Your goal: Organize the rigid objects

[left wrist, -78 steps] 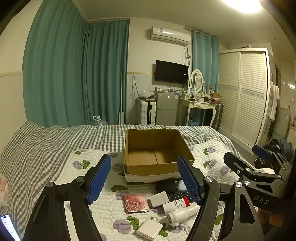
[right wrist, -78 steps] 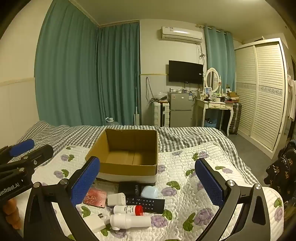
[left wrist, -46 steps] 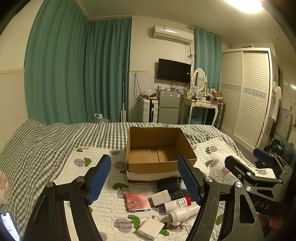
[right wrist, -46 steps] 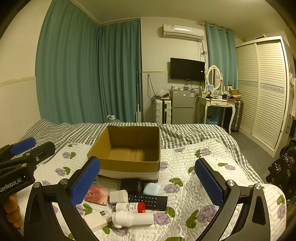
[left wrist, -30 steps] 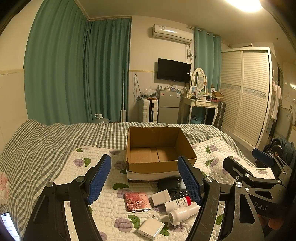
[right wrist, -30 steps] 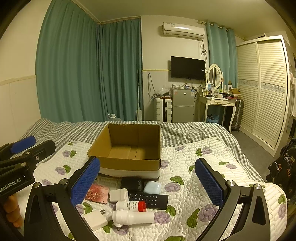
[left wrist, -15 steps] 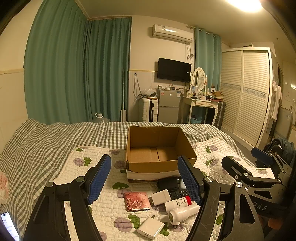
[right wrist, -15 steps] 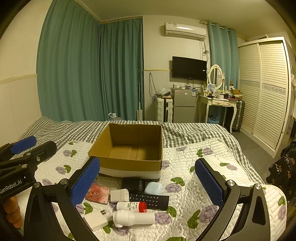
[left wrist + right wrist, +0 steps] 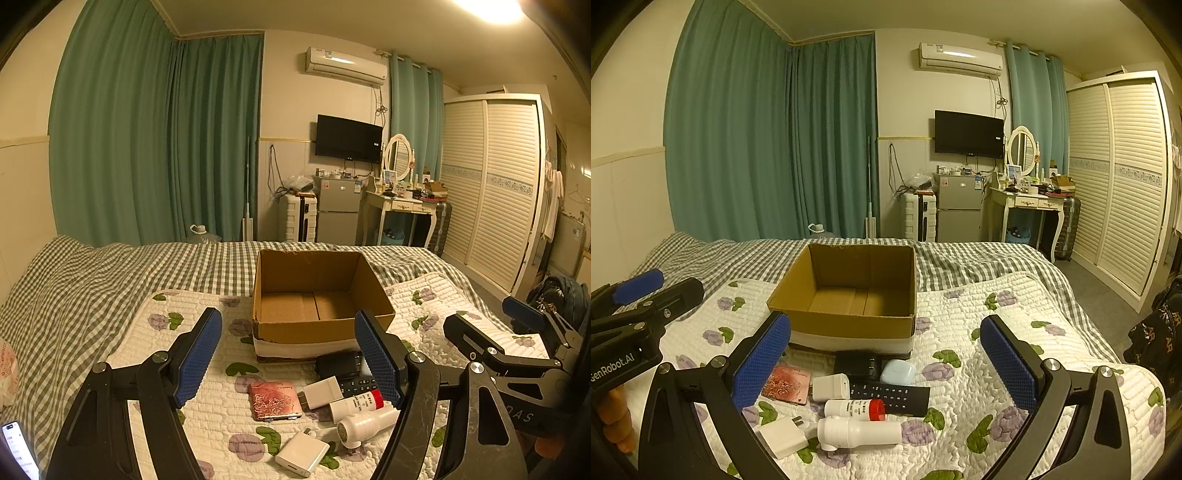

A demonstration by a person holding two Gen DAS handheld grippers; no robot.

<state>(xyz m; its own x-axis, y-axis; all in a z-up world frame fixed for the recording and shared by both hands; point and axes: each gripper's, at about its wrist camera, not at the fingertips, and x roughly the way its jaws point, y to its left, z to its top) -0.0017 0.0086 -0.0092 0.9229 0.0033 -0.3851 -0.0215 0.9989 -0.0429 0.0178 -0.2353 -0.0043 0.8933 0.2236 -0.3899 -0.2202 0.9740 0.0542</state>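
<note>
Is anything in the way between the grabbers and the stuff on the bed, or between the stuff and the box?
Nothing visible blocks either. Both grippers, left and right, hang open above the pile, including the white bottle. The cardboard box just behind is open-topped and empty.

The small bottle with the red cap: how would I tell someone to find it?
Start at the open brown cardboard box on the quilted bed. In the clutter before it, the small white bottle lies sideways between the black remote and a larger all-white bottle. Only it has a red cap.
</note>
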